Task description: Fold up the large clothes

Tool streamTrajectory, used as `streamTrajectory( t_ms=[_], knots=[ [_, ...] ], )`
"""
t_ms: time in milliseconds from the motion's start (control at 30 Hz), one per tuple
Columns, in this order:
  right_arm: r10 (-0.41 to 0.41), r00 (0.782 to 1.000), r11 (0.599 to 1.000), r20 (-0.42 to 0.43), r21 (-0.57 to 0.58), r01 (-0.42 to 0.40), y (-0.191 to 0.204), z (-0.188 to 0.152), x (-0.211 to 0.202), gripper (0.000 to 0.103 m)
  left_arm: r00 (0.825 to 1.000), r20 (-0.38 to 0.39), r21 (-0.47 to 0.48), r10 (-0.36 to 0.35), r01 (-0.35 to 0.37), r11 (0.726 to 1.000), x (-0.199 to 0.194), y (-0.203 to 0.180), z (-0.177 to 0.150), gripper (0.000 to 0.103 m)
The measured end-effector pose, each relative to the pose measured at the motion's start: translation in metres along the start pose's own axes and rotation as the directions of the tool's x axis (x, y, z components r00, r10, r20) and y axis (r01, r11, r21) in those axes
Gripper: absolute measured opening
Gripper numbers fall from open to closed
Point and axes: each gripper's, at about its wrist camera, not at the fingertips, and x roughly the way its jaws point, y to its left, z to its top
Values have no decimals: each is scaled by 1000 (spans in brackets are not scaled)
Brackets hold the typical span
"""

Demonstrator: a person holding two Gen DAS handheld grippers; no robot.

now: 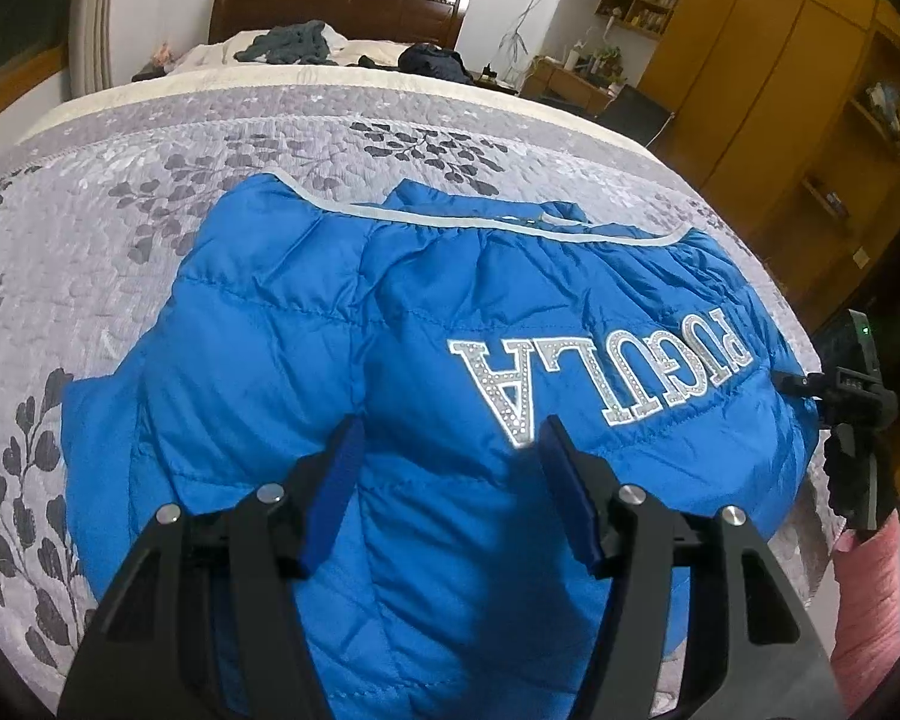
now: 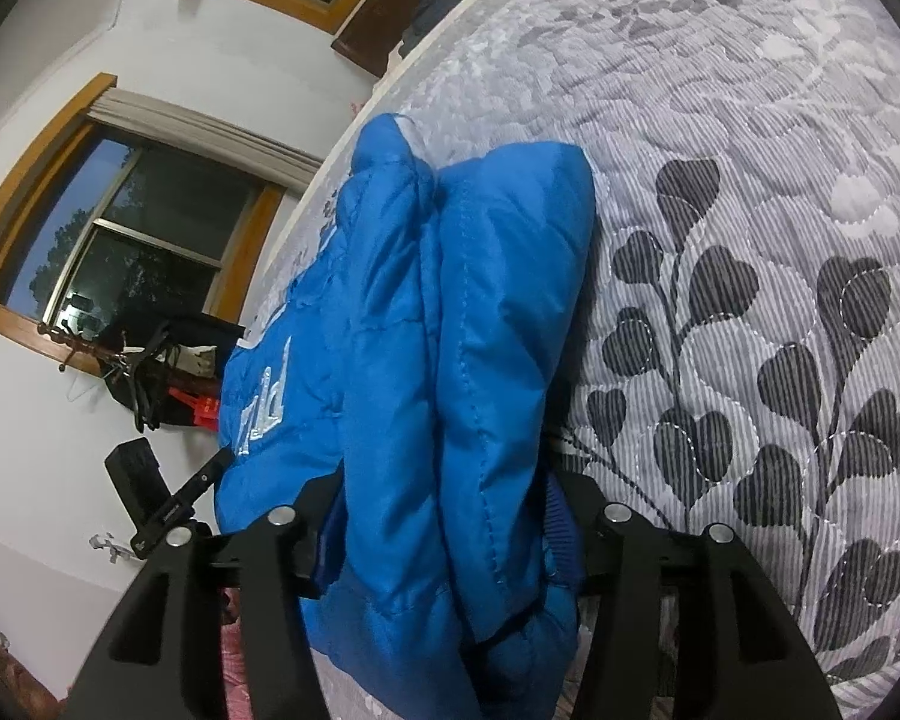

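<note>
Already partly gathered, the blue puffer jacket (image 1: 426, 324) lies back-up on the grey leaf-patterned quilt (image 1: 120, 192), its silver lettering (image 1: 600, 384) reading upside down from the near side and its pale-trimmed edge (image 1: 480, 222) running along the far side. On the left a sleeve or side panel seems turned in over the body, though a flap of blue cloth spreads out past it toward the near left, so that side looks only roughly tidied. On the right the fabric is bunched into thick upright layers, and the right gripper (image 2: 444, 546) has its fingers either side of that bundle near the jacket's right edge; the padding fills the gap between them, so it reads as clamped on the jacket. The left gripper (image 1: 444, 480) hovers low over the near middle of the jacket with its blue-padded fingers well apart and nothing between them. Judging from this, the fold is at an early to middle stage: the sides are being brought in, the right one not yet laid flat, and the lengthwise fold into a compact bundle is not yet made. Farther out, the bed carries dark clothes (image 1: 294, 42) heaped near the wooden headboard (image 1: 336, 6), and wooden wardrobes (image 1: 768, 60) stand along the right wall.
</note>
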Motion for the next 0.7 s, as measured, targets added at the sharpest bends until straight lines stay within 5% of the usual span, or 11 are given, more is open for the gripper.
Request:
streamTrajectory(
  t_ms=[167,300,700],
  knots=[
    [1,1000,1000,3,24,-1,4,-2,-3,41,1000,15,7,-17,16,1000,-1,1,-2,60],
    [-78,997,997,23,-15,78,29,-1,-11,32,999,23,5,-35,34,999,-2,5,-3,60],
    [-192,978,956,79,-212,204,145,6,-27,28,997,34,0,-68,68,998,-3,11,-4,62]
  ],
)
